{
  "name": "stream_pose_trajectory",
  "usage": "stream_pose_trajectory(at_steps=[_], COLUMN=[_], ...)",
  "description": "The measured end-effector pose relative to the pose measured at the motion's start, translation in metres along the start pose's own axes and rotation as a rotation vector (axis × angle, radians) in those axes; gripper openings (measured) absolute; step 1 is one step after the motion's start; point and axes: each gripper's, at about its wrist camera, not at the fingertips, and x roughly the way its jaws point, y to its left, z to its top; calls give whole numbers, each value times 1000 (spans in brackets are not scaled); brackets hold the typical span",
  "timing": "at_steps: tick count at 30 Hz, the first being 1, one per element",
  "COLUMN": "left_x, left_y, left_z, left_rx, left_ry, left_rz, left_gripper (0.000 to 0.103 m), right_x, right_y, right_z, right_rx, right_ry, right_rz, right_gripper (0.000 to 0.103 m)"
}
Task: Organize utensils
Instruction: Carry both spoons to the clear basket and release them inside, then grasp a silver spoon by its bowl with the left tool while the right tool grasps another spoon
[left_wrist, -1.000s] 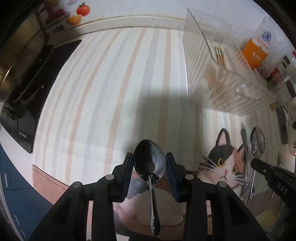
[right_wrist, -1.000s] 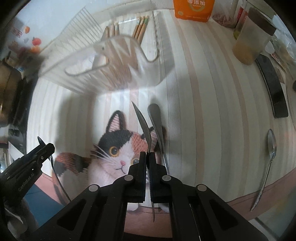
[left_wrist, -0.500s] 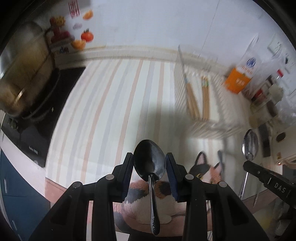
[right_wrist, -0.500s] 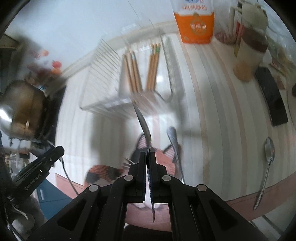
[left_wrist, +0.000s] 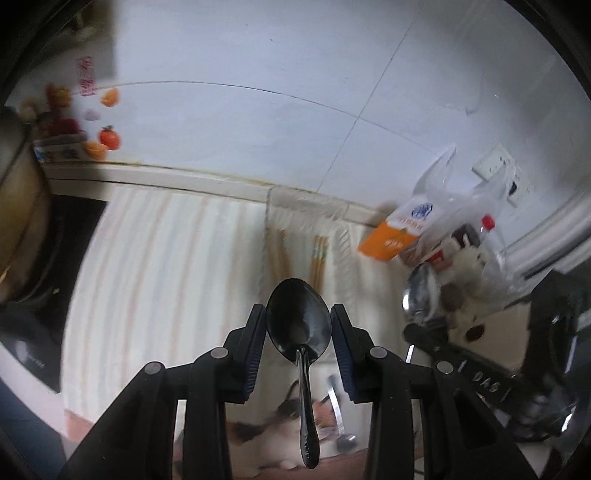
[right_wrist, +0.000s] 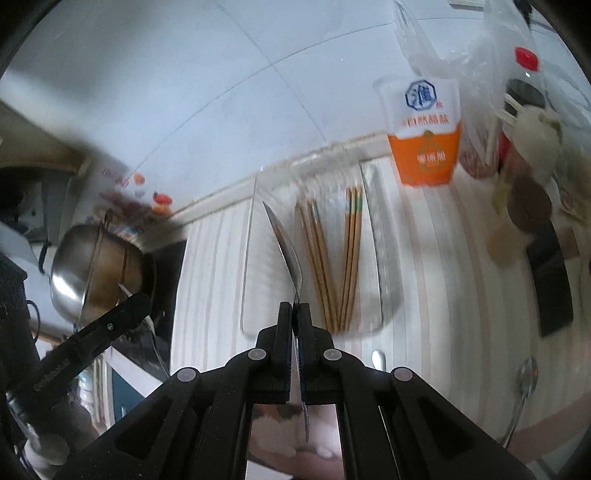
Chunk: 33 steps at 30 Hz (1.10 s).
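Note:
My left gripper (left_wrist: 298, 325) is shut on a black spoon (left_wrist: 299, 325), gripped by the bowl, its handle hanging down. My right gripper (right_wrist: 295, 314) is shut on a silver spoon (right_wrist: 286, 247) held edge-on, its bowl pointing toward the clear utensil tray (right_wrist: 384, 280). The tray holds several wooden chopsticks (right_wrist: 332, 266) and stands on the striped counter near the wall. In the left wrist view the tray (left_wrist: 343, 240) lies ahead, and the right gripper (left_wrist: 413, 330) with its silver spoon (left_wrist: 421, 295) is at the right. Both grippers are held high above the counter.
An orange-and-white salt bag (right_wrist: 424, 133) and bagged jars (right_wrist: 524, 122) stand right of the tray. A steel pot (right_wrist: 92, 266) sits on the stove at the left. Two spoons lie on the counter, one (right_wrist: 524, 387) at the right, one (left_wrist: 338, 413) on the cat mat (left_wrist: 273, 435).
Both grippers have risen and tilted up with their spoons. The cat mat has dropped low in view and the tray and the wall now fill more of the frames.

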Motion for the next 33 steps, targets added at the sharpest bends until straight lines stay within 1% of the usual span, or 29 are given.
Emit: stream_pose_trajectory(at_steps=[2, 4, 7, 10, 12, 14, 16, 17, 18, 19, 20, 21, 22, 23, 24, 25, 26, 27, 28, 29, 30, 31, 33], left_x=[19, 41, 74, 103, 122, 135, 141, 141, 138, 136, 133, 127, 124, 118, 111, 106, 99, 91, 86, 78, 72, 68, 62], left_y=[-3, -6, -5, 0, 5, 9, 14, 15, 16, 17, 17, 16, 15, 13, 12, 11, 9, 7, 6, 5, 4, 3, 1], left_z=[20, 36, 50, 57, 59, 60, 59, 58, 57, 56, 54, 53, 52, 50, 48, 47, 44, 40, 38, 33, 28, 24, 12], left_rx=[-20, -22, -28, -41, -49, -61, -76, -76, -72, -67, -52, -38, -30, -18, -8, -1, 8, 15, 18, 20, 20, 22, 28], left_ry=[39, 75, 131, 191, 233, 277, 295, 286, 269, 257, 235, 214, 200, 172, 144, 121, 90, 56, 31, -1, -26, -37, -42], left_rz=[-27, -29, -23, -15, 12, 33, 52, 67, 87, 95, 98, 122, 134, 152, 174, 190, 204, 221, 235, 248, 246, 245, 272], left_gripper=[32, 32, 32, 33, 33, 33, 33, 34, 39, 41, 45, 50, 53, 54, 57, 63, 66, 73, 85, 92, 103, 103, 103], right_x=[11, 21, 46, 71, 85, 101, 114, 119, 120, 119, 118, 115, 112, 108, 102, 95, 88, 80, 73, 63, 53, 45, 23], right_y=[-4, -6, -14, -23, -28, -31, -34, -35, -36, -36, -37, -37, -37, -38, -39, -41, -42, -44, -46, -50, -54, -58, -68], right_z=[17, 32, 53, 64, 67, 69, 69, 68, 67, 66, 66, 65, 64, 63, 62, 60, 58, 57, 54, 50, 46, 42, 30], right_rx=[14, 18, 34, 46, 54, 57, 62, 63, 62, 58, 54, 51, 48, 47, 45, 41, 41, 44, 47, 52, 58, 59, 61], right_ry=[7, 13, 41, 71, 89, 135, 170, 182, 182, 178, 173, 162, 153, 142, 132, 117, 104, 92, 81, 63, 44, 33, -12], right_rz=[-7, -26, -56, -79, -89, -83, -95, -105, -110, -117, -128, -144, -153, -160, -169, -183, -188, -193, -204, -209, -209, -216, -228], right_gripper=[2, 2, 2, 2, 3, 3, 4, 4, 6, 15, 28, 33, 36, 36, 36, 37, 40, 42, 46, 46, 47, 48, 56])
